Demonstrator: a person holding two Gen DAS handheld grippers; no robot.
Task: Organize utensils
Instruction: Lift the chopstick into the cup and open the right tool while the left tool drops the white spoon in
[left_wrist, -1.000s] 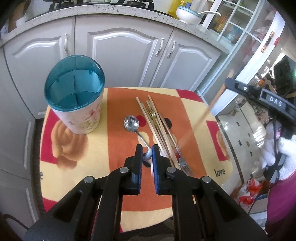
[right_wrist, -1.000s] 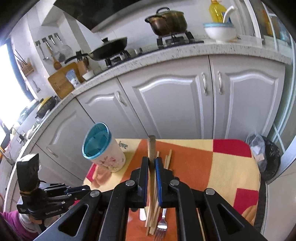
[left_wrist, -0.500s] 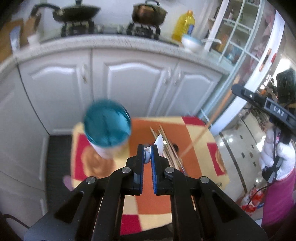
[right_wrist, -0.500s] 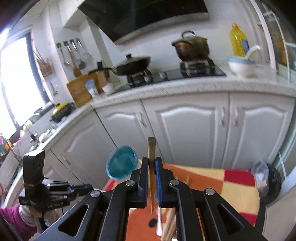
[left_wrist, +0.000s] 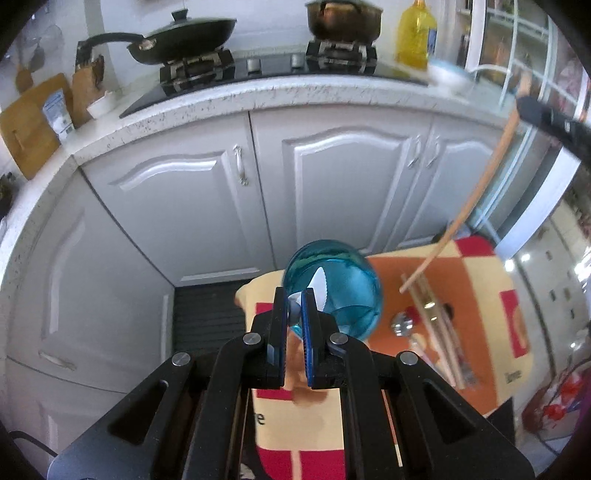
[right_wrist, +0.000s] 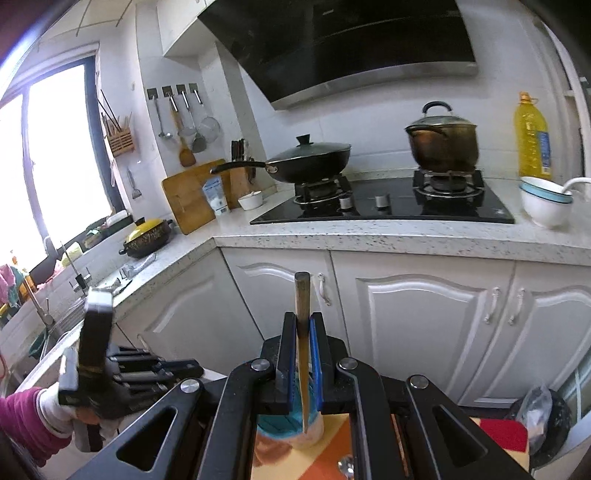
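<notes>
Two utensils have left the table since a second ago: the left gripper (left_wrist: 294, 314) is clamped nearly shut on a white spoon (left_wrist: 318, 291), now raised over the blue holder (left_wrist: 334, 288) at the table's (left_wrist: 476, 295) left edge. The right gripper (right_wrist: 303, 354) pinches a chopstick (right_wrist: 302, 325), also lifted. Both look ready to drop in; spare chopsticks (left_wrist: 436, 332) and a metal spoon (left_wrist: 402, 325) remain mid-table.

teal-topped floral utensil holder (left_wrist: 332, 291), orange-yellow-red checked tablecloth (left_wrist: 476, 284), white cabinets (left_wrist: 351, 184)
</notes>
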